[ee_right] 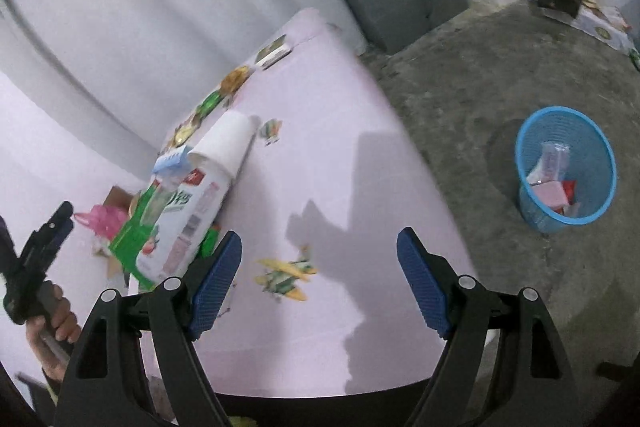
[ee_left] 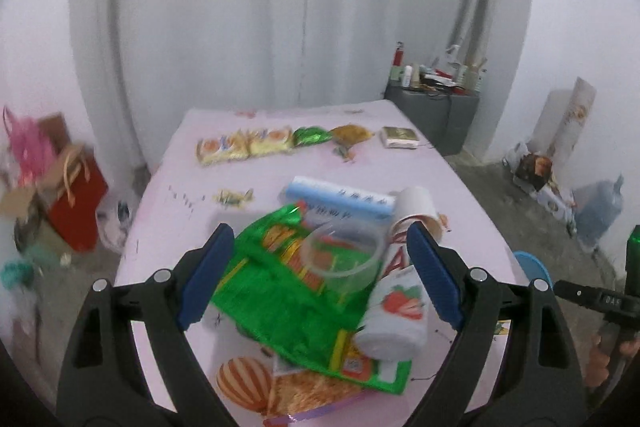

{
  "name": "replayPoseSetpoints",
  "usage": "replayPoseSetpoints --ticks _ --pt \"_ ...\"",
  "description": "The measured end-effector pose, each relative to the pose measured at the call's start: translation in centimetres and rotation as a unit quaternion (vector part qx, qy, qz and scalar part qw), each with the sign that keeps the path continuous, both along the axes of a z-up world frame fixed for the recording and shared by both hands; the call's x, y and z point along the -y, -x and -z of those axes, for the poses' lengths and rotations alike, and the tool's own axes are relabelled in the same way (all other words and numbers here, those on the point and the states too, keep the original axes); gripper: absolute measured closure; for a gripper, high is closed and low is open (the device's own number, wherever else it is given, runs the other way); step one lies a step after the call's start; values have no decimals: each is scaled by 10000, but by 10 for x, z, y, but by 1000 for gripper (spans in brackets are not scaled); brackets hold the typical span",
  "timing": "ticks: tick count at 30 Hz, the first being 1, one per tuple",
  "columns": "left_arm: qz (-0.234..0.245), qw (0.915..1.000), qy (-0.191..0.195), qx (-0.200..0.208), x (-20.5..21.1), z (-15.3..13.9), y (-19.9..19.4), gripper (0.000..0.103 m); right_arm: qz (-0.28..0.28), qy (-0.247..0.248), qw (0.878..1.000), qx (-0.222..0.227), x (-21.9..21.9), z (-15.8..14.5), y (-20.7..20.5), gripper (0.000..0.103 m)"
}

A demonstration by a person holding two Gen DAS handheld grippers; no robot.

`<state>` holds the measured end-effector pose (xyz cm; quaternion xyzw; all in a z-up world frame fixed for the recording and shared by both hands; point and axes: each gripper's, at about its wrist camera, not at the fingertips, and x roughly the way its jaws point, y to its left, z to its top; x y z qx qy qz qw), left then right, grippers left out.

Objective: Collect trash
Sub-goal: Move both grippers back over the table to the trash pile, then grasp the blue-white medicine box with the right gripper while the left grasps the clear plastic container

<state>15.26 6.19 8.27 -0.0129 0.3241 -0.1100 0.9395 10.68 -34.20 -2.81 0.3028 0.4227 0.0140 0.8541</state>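
Pink tablecloth (ee_left: 168,187) carries a trash pile (ee_left: 320,267) (green wrapper uppermost) under the spread, empty left gripper (ee_left: 320,275); right gripper (ee_right: 320,283) gapes empty, blue basket (ee_right: 532,155) at two o'clock.

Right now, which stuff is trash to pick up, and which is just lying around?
For the job:
green wrapper
clear plastic cup
strawberry carton
white paper cup
blue basket

Just lying about:
red gift bag
grey cabinet
water jug
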Motion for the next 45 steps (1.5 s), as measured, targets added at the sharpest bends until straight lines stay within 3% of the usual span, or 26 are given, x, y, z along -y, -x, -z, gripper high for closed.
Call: replayPoseSetpoints --ticks 9,13,18,22,26,32,37,45 --pt "143 9971 613 -433 -13 39 -13 20 -245 -14 9997 -18 -23 -5 -12 25" --pt "312 9938 845 -651 -11 54 -32 34 -365 -16 9993 20 -32 -7 -21 25" --pt "254 9794 1405 -1429 -19 81 -65 43 -684 42 9976 92 -45 -14 -38 25" --pt "170 9679 1725 -1819 -27 95 -82 48 -1065 248 9938 192 -62 -30 -63 25" --pt "253 9607 1895 -2013 -29 101 -88 54 -1513 453 9865 428 -81 -56 -95 25" --pt "260 9585 1809 -2187 -27 110 -92 76 -2192 712 9708 661 -120 -83 -153 25" --pt "332 9611 1643 -2198 -22 114 -93 87 -2754 864 9568 338 -158 -72 -202 26" --pt "316 9618 1672 -2143 -24 113 -90 98 -3475 1644 9230 -172 -214 -47 -253 39"
